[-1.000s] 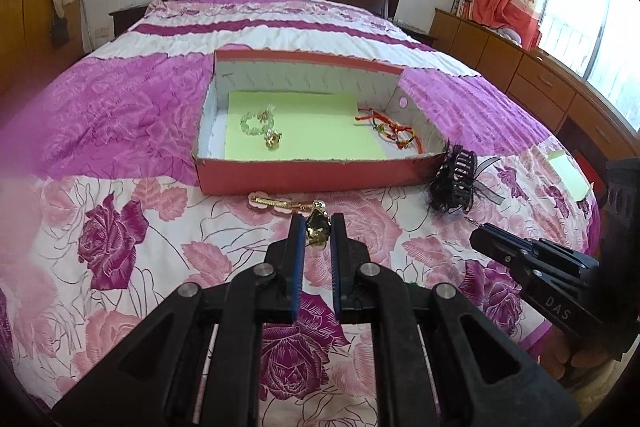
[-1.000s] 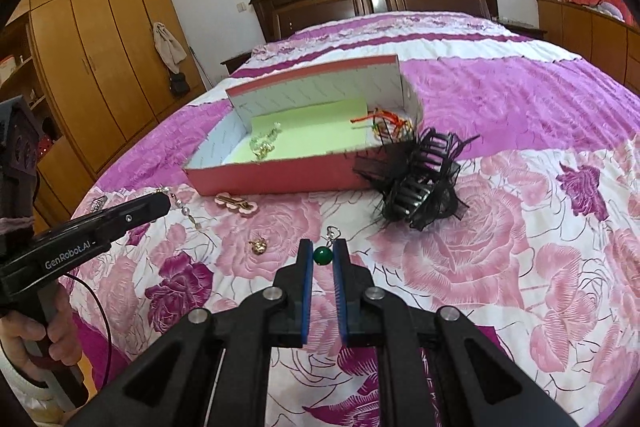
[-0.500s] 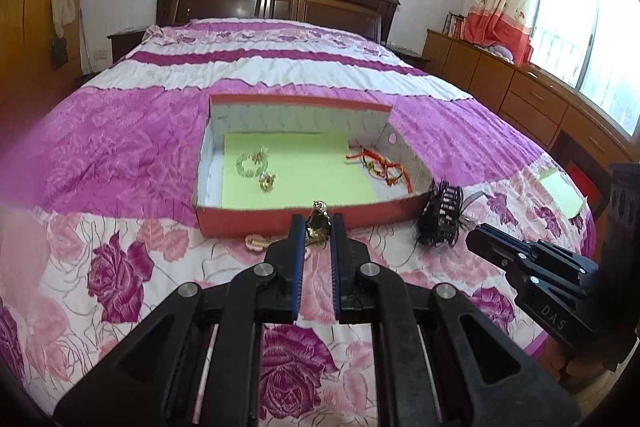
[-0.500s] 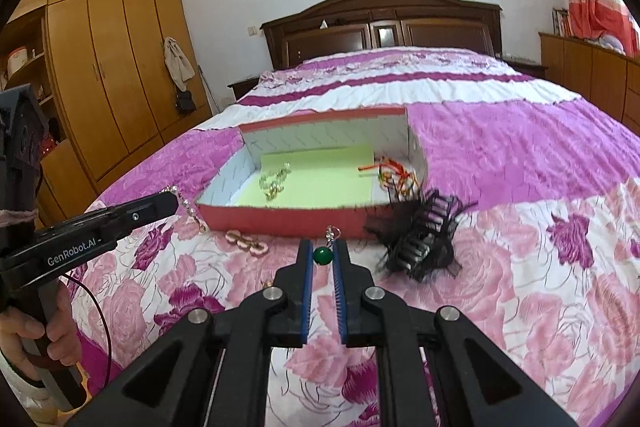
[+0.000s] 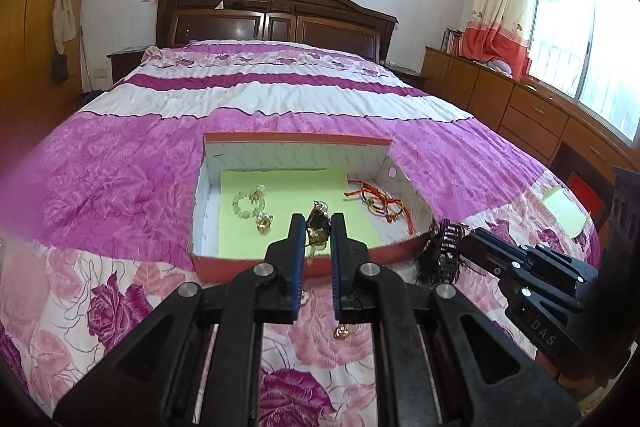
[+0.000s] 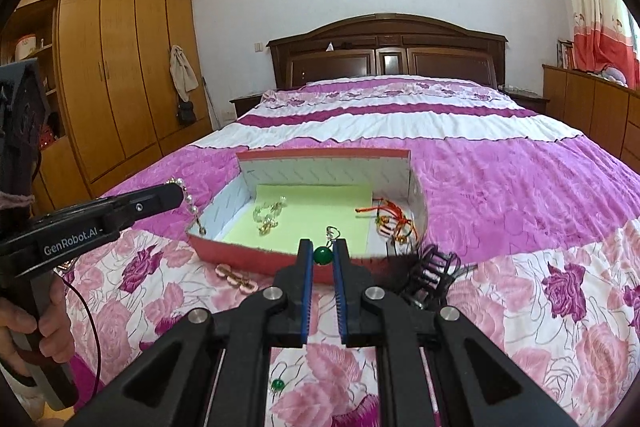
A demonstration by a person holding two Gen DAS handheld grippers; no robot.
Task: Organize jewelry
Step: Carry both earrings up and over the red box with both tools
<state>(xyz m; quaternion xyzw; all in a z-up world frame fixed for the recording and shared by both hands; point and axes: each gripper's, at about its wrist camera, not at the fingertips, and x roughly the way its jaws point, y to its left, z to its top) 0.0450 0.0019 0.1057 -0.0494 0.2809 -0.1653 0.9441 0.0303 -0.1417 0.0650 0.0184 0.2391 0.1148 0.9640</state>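
Observation:
My left gripper [image 5: 316, 221] is shut on a gold-and-bead chain piece [image 5: 318, 233], lifted in front of the red box [image 5: 296, 138]; in the right wrist view the bead chain [image 6: 191, 205] dangles from the left gripper [image 6: 176, 193]. Between the fingers of my right gripper [image 6: 323, 247], which is shut, sits a green bead earring [image 6: 323, 255], held before the near wall of the box [image 6: 324, 153]. The box's green liner carries a pale bead bracelet [image 5: 248, 203], a gold piece [image 5: 264, 223] and red string bracelets [image 5: 380, 201].
On the floral bedspread near the box lie a black hair claw [image 6: 432, 271], a pink-and-gold clip [image 6: 236, 277], a loose gold earring [image 5: 342, 331] and another green bead earring [image 6: 277, 383]. A person's hand [image 6: 24, 323] grips the left handle. Cabinets line the right wall.
Both grippers have risen off the bedspread with their pieces still held. The box now sits directly behind the fingertips in both views.

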